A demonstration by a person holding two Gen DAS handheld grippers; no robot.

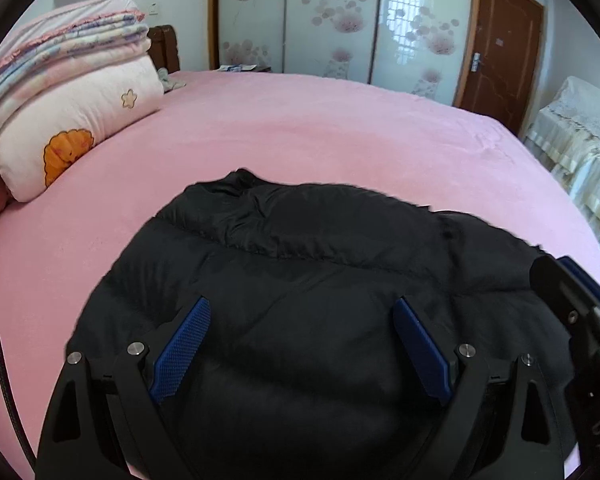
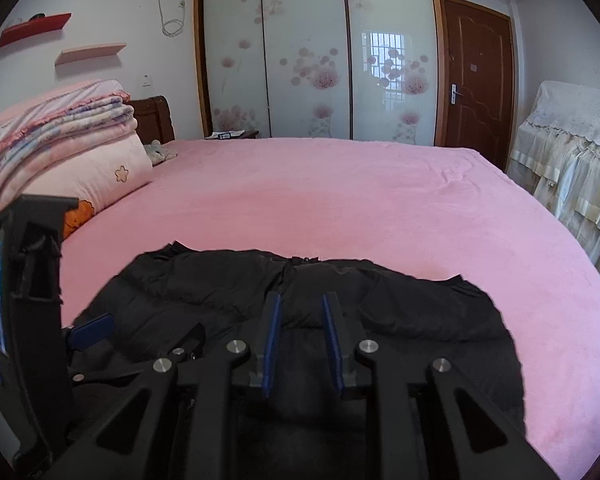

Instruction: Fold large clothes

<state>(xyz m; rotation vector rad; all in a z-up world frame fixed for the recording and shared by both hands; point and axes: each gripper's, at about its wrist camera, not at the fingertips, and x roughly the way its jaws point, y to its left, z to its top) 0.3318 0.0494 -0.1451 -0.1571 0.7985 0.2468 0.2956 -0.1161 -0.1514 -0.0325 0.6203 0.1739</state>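
Black padded jacket point(image 1: 320, 280) flat on pink bed point(image 1: 300, 128); left gripper point(image 1: 302, 312) spread wide above it, right gripper point(image 2: 300, 304) narrowed, gripping nothing

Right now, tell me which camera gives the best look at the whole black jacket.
The right wrist view: the black jacket lies spread across the pink bed, with its far edge and both ends visible. The left wrist view sits closer, so the jacket fills the lower frame and its right end hides behind the other gripper.
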